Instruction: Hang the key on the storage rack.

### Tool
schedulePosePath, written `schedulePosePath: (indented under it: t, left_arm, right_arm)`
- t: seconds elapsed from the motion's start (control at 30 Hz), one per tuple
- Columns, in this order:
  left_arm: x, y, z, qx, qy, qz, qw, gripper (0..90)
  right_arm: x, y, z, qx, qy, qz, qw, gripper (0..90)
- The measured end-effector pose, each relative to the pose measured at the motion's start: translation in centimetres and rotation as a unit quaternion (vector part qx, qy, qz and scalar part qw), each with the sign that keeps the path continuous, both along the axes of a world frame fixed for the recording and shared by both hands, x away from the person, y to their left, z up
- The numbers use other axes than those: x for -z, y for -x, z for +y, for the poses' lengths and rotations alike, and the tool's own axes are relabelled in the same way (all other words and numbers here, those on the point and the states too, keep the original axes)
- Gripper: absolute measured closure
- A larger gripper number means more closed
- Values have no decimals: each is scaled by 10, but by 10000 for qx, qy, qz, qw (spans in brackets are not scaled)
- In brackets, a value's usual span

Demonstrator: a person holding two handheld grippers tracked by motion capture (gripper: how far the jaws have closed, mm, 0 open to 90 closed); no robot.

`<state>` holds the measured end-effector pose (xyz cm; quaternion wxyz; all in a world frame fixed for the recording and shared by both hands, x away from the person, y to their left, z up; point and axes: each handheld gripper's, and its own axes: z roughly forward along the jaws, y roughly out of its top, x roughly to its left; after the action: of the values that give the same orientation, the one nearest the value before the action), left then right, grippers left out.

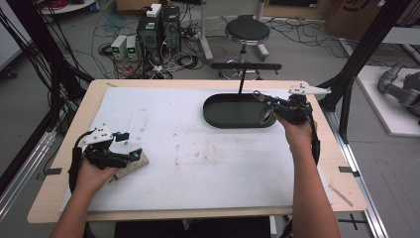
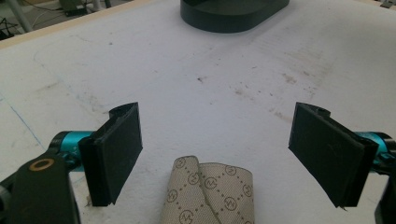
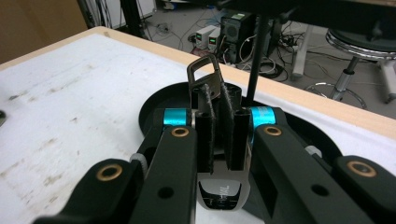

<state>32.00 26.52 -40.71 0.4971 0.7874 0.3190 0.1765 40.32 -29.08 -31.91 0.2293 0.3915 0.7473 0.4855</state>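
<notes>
Black hand-held gripper (image 3: 219, 140): teal collars, brass rivets, trailing cable.

Right gripper (image 3: 219, 126) clamps a metal buckle (image 3: 208, 84) above a black tray (image 3: 154, 109).

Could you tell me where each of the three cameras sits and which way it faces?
High view: above the person's side, looking forward and down on the table; both forearms, left gripper, right gripper.
Left gripper view: rides the left gripper, looking across the table; jaws wide apart over a patterned strap.
Right gripper view: rides the right gripper, facing the far edge; jaws clamp a metal buckle.
Shared: all show the black oval tray.
</notes>
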Motion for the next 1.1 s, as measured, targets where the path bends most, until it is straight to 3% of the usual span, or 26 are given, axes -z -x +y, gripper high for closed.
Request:
schedulePosePath:
  t: [0.2, 0.67, 0.8, 0.87, 1.1]
  left_arm:
    - [1, 0, 1, -40, -32, 12, 10000, 171]
    - [1, -1, 4, -95, 6, 15, 10000, 171]
    - [1, 0, 6, -93, 0, 17, 10000, 171]
    - [2, 0, 7, -96, 9, 21, 10000, 171]
    - [2, 0, 8, -127, 15, 34, 9999, 171]
  right_arm:
    - [-10, -16, -2, 111, 81, 18, 9999, 859]
    - [-24, -61, 3, 513, -31, 27, 9987, 858]
    - [-20, -71, 2, 682, -116, 94, 9976, 858]
    - [-10, -79, 1, 754, -149, 274, 9967, 858]
    - [3, -88, 6, 919, -165, 394, 9948, 857]
